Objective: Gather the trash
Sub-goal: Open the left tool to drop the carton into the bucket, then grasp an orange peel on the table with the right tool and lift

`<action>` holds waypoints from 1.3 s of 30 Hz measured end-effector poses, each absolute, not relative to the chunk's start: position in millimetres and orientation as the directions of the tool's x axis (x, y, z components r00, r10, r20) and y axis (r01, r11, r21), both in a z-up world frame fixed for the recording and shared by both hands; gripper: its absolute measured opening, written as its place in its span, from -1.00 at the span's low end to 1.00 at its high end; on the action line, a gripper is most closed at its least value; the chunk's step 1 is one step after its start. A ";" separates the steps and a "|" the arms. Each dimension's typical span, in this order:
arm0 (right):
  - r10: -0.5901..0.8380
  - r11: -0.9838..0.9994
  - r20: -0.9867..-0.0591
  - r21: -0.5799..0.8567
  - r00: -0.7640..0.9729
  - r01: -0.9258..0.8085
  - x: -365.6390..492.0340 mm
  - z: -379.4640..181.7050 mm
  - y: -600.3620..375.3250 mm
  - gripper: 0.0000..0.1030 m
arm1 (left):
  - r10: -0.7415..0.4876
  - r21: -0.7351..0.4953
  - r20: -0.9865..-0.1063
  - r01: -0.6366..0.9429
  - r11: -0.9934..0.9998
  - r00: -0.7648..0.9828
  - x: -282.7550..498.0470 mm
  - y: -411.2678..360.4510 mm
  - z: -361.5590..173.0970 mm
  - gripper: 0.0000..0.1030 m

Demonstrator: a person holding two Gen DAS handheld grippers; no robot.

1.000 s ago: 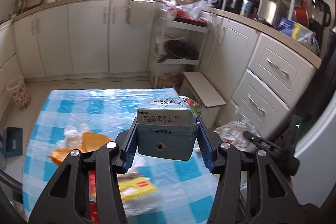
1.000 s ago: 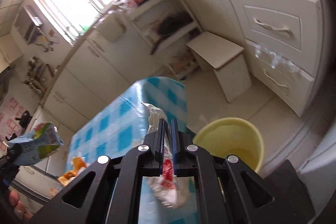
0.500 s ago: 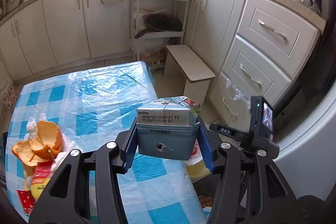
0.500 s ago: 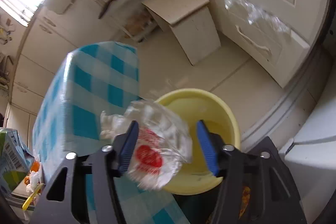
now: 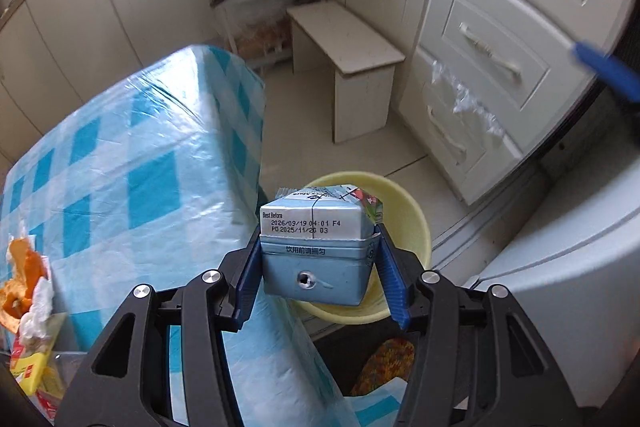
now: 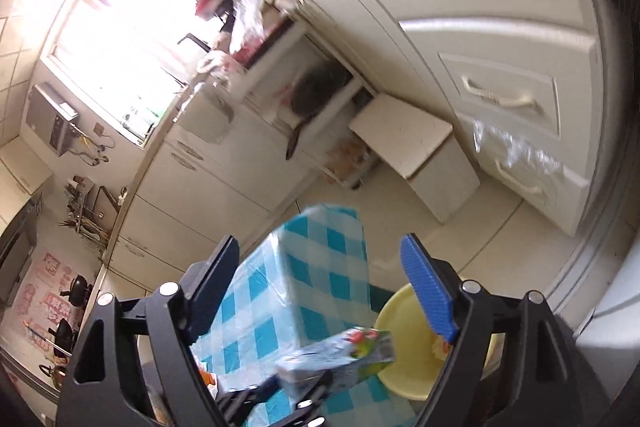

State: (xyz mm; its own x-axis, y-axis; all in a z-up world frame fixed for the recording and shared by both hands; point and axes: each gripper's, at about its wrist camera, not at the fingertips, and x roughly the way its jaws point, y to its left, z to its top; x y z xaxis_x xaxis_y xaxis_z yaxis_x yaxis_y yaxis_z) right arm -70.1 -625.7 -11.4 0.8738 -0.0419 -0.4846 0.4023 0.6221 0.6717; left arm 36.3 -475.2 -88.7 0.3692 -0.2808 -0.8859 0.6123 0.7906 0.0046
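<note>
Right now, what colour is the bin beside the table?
Pale yellow bin; clearest in the left wrist view.

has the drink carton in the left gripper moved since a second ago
Yes. The drink carton, clamped in the left gripper, was over the checked table a second ago; it has travelled past the table's edge and now hangs above the yellow bin.

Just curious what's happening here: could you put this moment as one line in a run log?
left gripper: shut on drink carton | carton over yellow bin | right gripper: fingers opening, nothing between | trash left on table
</note>
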 end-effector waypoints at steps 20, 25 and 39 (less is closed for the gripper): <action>0.118 0.575 -0.453 0.757 0.884 0.311 -32.4 -4.5 -588.8 0.64 | -0.377 -0.117 -0.762 0.460 0.880 0.526 9.6 -336.0 8.1 0.63; 0.261 0.626 -0.491 0.742 0.831 0.241 3.5 -10.7 -541.4 0.64 | -0.332 -0.130 -0.703 0.346 0.929 0.629 5.7 -245.5 45.3 0.72; 0.530 0.769 -0.626 0.639 0.572 -0.013 104.9 -40.8 -366.0 0.64 | -0.254 -0.248 -0.753 0.097 0.964 0.607 31.7 -73.7 28.9 0.72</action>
